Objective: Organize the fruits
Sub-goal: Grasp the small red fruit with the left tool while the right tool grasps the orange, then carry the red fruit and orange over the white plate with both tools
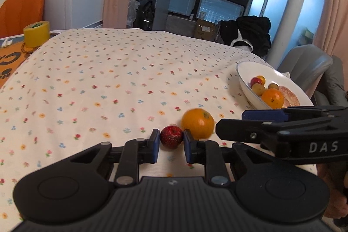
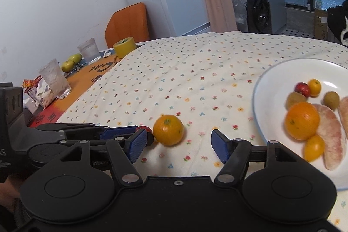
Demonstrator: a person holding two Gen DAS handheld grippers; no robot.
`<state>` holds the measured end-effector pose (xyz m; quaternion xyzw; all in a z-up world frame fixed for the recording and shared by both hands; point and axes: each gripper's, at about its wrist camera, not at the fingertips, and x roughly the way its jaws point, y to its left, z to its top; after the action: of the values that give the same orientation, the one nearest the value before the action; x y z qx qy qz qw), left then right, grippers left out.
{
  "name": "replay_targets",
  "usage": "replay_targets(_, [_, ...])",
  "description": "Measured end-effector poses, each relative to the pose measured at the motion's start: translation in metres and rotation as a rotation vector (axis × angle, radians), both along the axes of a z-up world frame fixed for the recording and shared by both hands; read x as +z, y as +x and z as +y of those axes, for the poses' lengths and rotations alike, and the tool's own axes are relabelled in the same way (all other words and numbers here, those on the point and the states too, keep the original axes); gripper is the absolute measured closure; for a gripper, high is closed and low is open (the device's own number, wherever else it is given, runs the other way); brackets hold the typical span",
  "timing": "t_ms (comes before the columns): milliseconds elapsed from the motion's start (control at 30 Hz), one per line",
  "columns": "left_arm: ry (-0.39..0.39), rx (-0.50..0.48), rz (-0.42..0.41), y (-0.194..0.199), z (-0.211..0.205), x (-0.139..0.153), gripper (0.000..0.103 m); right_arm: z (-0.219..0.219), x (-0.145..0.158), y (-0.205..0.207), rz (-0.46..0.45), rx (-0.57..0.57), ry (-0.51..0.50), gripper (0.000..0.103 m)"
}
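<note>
A small dark-red apple-like fruit (image 1: 171, 137) sits on the flowered cloth, stem dimple up, just left of a loose orange (image 1: 198, 126) and nearly touching it. That orange is round, bright, with a dark stem scar on top, and lies on the cloth to the left of the white plate (image 2: 274, 79), apart from it. On the plate lie another orange (image 2: 302, 120), two pinkish pomelo segments (image 2: 331, 136) to its right, two small yellow-orange fruits (image 2: 314, 87), a small red fruit (image 2: 302, 89) and two brownish-green round fruits (image 2: 295, 99).
</note>
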<state>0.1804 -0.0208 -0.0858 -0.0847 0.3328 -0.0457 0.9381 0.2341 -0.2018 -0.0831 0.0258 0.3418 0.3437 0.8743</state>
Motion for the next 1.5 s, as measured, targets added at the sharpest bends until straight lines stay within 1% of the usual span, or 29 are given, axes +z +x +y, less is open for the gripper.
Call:
replay_targets(300, [-0.007, 0.059, 0.001, -0.006, 0.022, 0.004, 0.082, 0.02, -0.002, 0.005, 0.009, 0.04, -0.009, 0.04])
replay_targets(500, [-0.004, 0.096, 0.005, -0.012, 0.035, 0.005, 0.082, 0.027, -0.006, 0.01, 0.036, 0.046, 0.002, 0.041])
replay_targets(733, [-0.004, 0.126, 0.0, -0.022, 0.043, 0.008, 0.082, 0.036, -0.01, 0.014, 0.031, 0.046, -0.01, 0.043])
replay_targets(800, [-0.004, 0.131, 0.002, -0.025, 0.044, 0.009, 0.082, 0.038, -0.013, 0.015, 0.034, 0.044, -0.021, 0.052])
replay_targets(833, [-0.004, 0.134, 0.002, -0.026, 0.045, 0.009, 0.082, 0.039, -0.015, 0.015, 0.039, 0.043, -0.024, 0.06])
replay_targets(867, [-0.004, 0.136, 0.002, -0.026, 0.045, 0.009, 0.082, 0.039, -0.017, 0.015, 0.041, 0.042, -0.028, 0.066])
replay_targets(1100, [-0.006, 0.142, -0.011, -0.032, 0.046, 0.013, 0.082, 0.036, -0.014, 0.005, 0.024, 0.051, -0.03, 0.067])
replay_targets(1500, [-0.003, 0.136, -0.042, -0.045, 0.035, 0.022, 0.082, 0.022, -0.003, -0.01, -0.004, 0.028, -0.009, 0.067])
